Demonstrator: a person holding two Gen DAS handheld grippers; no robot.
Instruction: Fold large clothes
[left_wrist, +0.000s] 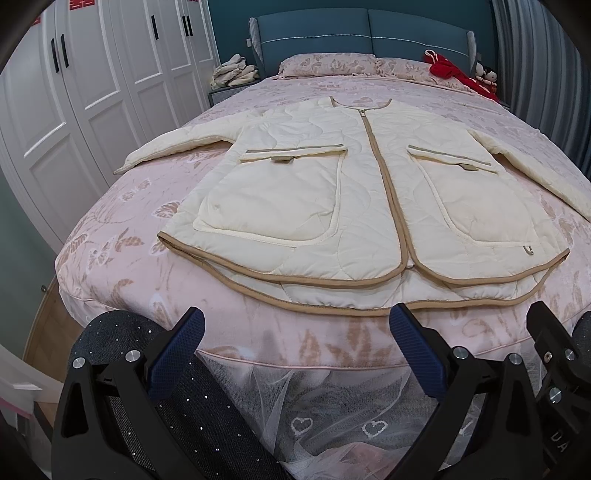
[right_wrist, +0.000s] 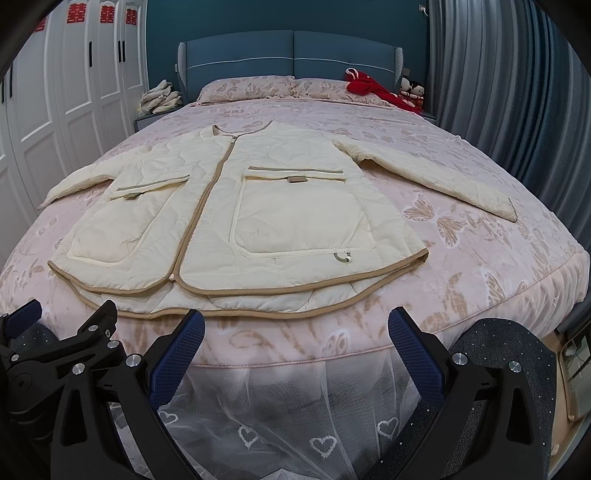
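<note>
A cream quilted jacket (left_wrist: 362, 206) with tan trim lies flat and zipped on the pink bed, front up, both sleeves spread out to the sides, hem toward me. It also shows in the right wrist view (right_wrist: 236, 221). My left gripper (left_wrist: 295, 332) is open and empty, held off the foot of the bed just short of the hem. My right gripper (right_wrist: 295, 332) is open and empty, also just short of the hem. The right gripper shows at the right edge of the left wrist view (left_wrist: 554, 354), and the left gripper at the left edge of the right wrist view (right_wrist: 66, 321).
The bed (left_wrist: 110, 236) has a pink leaf-pattern cover and a white lace skirt (right_wrist: 295, 424) with hearts. Pillows, a red garment (right_wrist: 369, 88) and dolls lie at the headboard. A pile of folded cloth (left_wrist: 234, 70) sits on the left nightstand. White wardrobes stand left, grey curtains right.
</note>
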